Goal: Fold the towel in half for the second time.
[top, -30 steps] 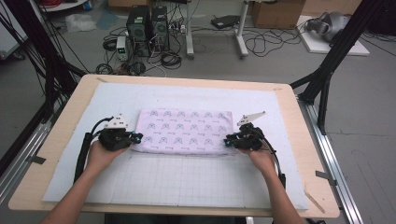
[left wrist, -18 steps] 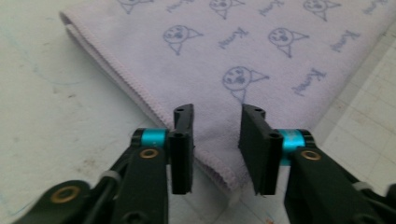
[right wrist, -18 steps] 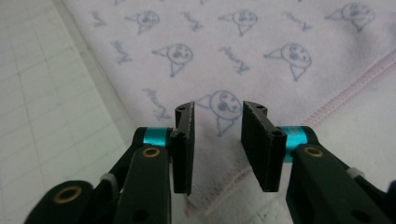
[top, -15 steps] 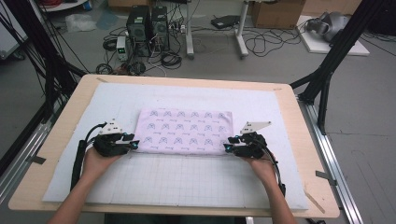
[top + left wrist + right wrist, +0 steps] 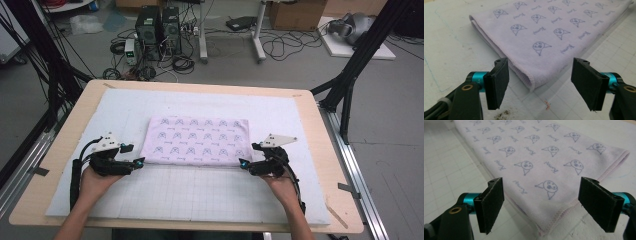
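A folded lilac towel (image 5: 195,140) printed with small cat faces lies flat in the middle of the white mat. My left gripper (image 5: 139,161) sits just off its near left corner and my right gripper (image 5: 243,164) just off its near right corner. Both point inward at the towel. In the left gripper view the left gripper (image 5: 540,75) has just been opening; the towel's folded corner (image 5: 531,82) lies ahead between the pads, untouched. In the right gripper view the right gripper (image 5: 541,195) has also just been opening, with the towel corner (image 5: 544,230) free between its pads.
A white gridded mat (image 5: 200,195) covers most of the wooden table (image 5: 320,130). Black frame legs (image 5: 350,85) stand at both sides. Computer towers (image 5: 155,25) and cables lie on the floor beyond the far edge.
Both hands have drawn back toward the near edge, away from the towel's near corners. The jaws of both grippers stand wider apart than before. The towel lies still.
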Demonstrator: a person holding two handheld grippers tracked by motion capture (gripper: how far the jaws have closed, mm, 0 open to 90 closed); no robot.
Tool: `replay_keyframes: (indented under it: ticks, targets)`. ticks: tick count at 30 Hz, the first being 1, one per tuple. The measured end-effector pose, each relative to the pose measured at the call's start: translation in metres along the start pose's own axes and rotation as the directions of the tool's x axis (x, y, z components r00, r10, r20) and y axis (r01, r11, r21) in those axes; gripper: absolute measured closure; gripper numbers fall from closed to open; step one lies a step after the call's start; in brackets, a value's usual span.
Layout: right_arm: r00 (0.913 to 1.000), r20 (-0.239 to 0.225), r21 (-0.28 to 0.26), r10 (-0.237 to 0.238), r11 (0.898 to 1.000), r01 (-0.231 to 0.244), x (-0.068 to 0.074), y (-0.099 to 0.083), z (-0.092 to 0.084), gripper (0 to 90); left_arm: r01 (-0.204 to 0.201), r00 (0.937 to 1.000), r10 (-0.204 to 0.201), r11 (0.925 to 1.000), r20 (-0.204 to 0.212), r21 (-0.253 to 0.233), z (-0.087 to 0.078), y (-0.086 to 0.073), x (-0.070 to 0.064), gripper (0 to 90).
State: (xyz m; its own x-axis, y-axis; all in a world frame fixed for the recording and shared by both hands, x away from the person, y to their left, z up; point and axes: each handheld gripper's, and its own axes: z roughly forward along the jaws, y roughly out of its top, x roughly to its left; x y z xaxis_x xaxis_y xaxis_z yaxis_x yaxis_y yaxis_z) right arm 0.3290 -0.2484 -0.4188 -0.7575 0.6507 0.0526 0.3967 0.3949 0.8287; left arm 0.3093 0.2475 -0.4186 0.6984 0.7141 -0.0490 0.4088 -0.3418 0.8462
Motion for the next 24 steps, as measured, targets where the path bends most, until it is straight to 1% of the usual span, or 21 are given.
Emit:
replay_keyframes:
  ticks: [2,4,6,9,13,24]
  targets:
    - [1.0000,0.006,-0.012,0.002,1.000,-0.002,0.002,-0.001,-0.003,16.7,0.006,1.0000,-0.006,1.0000,-0.005,-0.007,-0.002,-0.001,0.000,28.2]
    - [1.0000,0.008,-0.018,0.004,1.000,-0.004,0.004,-0.002,-0.006,15.5,0.009,0.9999,-0.009,1.0000,-0.010,-0.004,-0.004,-0.002,0.000,25.7]
    - [0.9997,0.023,-0.018,0.000,1.000,0.001,0.005,-0.003,-0.007,12.0,0.010,0.9999,-0.010,0.9999,-0.010,-0.001,-0.005,-0.003,0.001,24.1]
    - [0.9998,0.018,-0.020,0.009,1.000,-0.008,0.006,-0.006,-0.009,11.9,0.016,0.9998,-0.016,0.9998,-0.014,-0.008,-0.008,-0.003,0.001,21.8]
    - [0.9997,0.020,-0.029,0.014,0.999,-0.014,0.008,-0.008,-0.013,11.7,0.006,0.9999,-0.006,1.0000,-0.012,-0.007,-0.010,-0.004,-0.001,19.7]
    - [0.9994,0.023,-0.048,0.025,0.999,-0.024,0.011,-0.017,-0.026,11.4,0.003,0.9998,-0.003,0.9999,-0.020,-0.013,-0.021,-0.009,-0.006,17.0]
